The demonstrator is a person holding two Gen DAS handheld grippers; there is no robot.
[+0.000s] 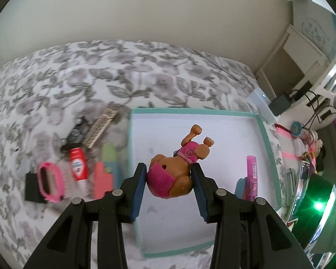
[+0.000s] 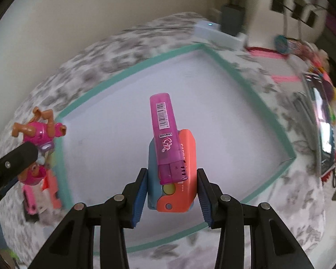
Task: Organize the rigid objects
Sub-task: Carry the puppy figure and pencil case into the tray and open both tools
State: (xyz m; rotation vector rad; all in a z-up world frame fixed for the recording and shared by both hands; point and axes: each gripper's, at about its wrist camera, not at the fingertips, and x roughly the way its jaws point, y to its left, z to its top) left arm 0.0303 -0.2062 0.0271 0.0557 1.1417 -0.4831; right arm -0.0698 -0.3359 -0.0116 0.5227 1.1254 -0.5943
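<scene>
My left gripper (image 1: 169,168) is shut on a brown toy dog in a pink outfit (image 1: 179,168), which hangs upside down over a white box with a teal rim (image 1: 190,111). My right gripper (image 2: 171,171) is shut on a coral and blue case (image 2: 186,157). A pink highlighter (image 2: 163,130) lies along the top of the case, over the box (image 2: 132,67). In the right wrist view the toy dog (image 2: 40,134) and a left gripper finger (image 2: 13,157) show at the left edge. The highlighter (image 1: 250,174) appears at the box's right side in the left wrist view.
On the flowered bedspread (image 1: 123,71) left of the box lie a pink watch band (image 1: 50,183), a red tube (image 1: 78,168), a black toy car (image 1: 75,132), a glittery strip (image 1: 100,127) and coral and green pieces (image 1: 103,179). Right of the bed stands a cluttered shelf with cables (image 1: 306,98).
</scene>
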